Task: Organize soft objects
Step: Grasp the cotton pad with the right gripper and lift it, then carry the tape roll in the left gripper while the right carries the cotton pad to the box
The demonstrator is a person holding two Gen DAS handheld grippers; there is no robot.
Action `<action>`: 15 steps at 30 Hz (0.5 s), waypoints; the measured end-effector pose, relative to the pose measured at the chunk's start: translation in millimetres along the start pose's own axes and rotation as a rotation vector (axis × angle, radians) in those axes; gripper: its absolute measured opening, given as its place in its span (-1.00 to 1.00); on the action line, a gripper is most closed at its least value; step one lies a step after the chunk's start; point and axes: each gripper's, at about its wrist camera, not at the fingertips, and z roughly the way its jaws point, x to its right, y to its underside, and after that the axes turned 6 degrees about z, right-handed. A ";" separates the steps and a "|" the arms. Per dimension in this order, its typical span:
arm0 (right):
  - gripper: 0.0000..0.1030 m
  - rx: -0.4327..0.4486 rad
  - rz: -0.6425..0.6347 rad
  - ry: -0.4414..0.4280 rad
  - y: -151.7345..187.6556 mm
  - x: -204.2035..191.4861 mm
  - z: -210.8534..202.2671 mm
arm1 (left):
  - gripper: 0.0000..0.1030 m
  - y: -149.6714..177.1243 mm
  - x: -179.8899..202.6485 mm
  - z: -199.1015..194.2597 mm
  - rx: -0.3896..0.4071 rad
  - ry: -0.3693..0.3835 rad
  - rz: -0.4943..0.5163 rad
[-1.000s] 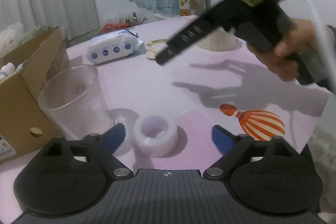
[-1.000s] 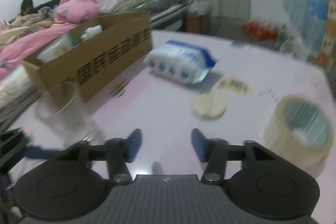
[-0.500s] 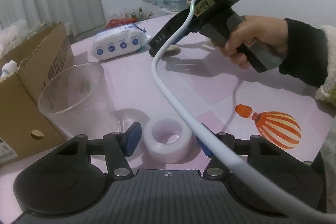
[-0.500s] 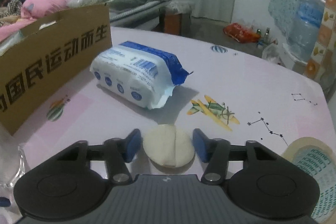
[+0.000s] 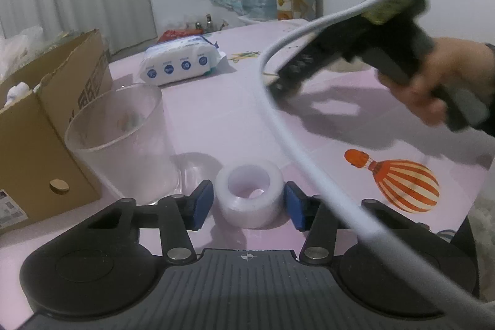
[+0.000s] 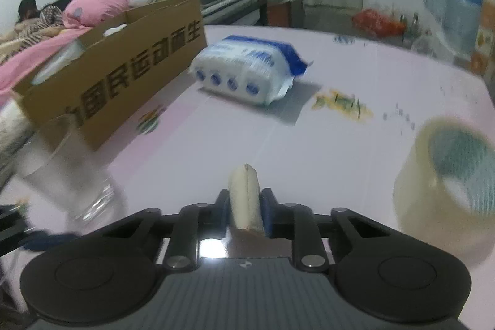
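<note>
My right gripper [image 6: 246, 212] is shut on a cream round pad [image 6: 246, 197], folded between the blue pads and lifted above the table. It also shows in the left wrist view [image 5: 272, 82], held at the right. My left gripper [image 5: 249, 200] is open around a white tape roll [image 5: 250, 195] that lies on the pink table; the pads stand just beside it, apart. A blue and white tissue pack [image 6: 247, 73] lies further back, also in the left wrist view [image 5: 182, 64]. A cardboard box [image 6: 123, 67] with soft items stands at the left.
A clear glass [image 5: 123, 141] stands just left of the left gripper, next to the cardboard box [image 5: 40, 129]. A large clear tape roll [image 6: 448, 175] sits at the right. A white cable [image 5: 309, 163] hangs across the left wrist view. A bed lies beyond the table.
My right gripper has shut on the cream pad and lifted it off the table, moving back. My left gripper has narrowed around the white tape roll.
</note>
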 end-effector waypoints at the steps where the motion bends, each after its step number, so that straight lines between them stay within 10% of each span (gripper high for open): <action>1: -0.17 -0.008 0.024 -0.017 5.1 0.2 -5.3 | -0.08 0.6 -0.1 -0.4 0.002 0.002 -0.004; 15: -0.18 -0.055 0.388 -0.365 66.4 -6.9 -54.3 | -0.11 10.3 -2.8 -16.0 0.060 0.027 -0.047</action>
